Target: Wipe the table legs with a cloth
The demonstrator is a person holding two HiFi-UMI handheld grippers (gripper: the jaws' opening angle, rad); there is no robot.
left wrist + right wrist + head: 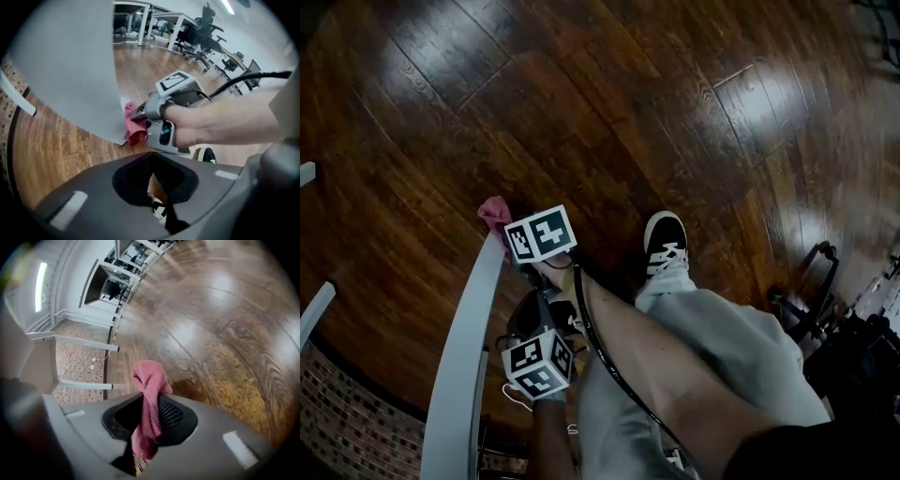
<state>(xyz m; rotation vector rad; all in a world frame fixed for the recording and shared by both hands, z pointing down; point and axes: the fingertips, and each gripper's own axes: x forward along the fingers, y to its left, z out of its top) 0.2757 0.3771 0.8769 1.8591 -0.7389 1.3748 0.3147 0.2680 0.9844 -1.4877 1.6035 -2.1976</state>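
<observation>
1. A pale grey flat table leg (464, 356) fills the left of the head view, running from 6 o'clock up toward centre. Its far end sits low, near the dark glossy wooden plank floor (609, 94).
2. A crumpled pink fabric cloth (494, 213) touches that far end of the leg, at 10 o'clock from the right gripper's marker cube. So the task's thing is at the lowest stretch of the leg.
3. The right gripper (144, 446) has its jaws clamped on the cloth. One fold bunches out front and the tail hangs through. The bunch probably serves as a soft pad to rub with, keeping the plastic off the leg. The arm reaches across the body to get there.
4. The left gripper (157, 201) is at 6 o'clock from the right one, just beside the leg. Its jaws are together with nothing between them. It looks idle, likely held back out of the stroke.
5. A black-and-white lace-up sneaker (665, 242) stands at 3 o'clock from the right gripper, apart from the leg. It probably braces the bend down.
6. Judged: the wipe is under way at the leg's bottom. The next stroke needs steady pressure, since the loose fold could slip.
</observation>
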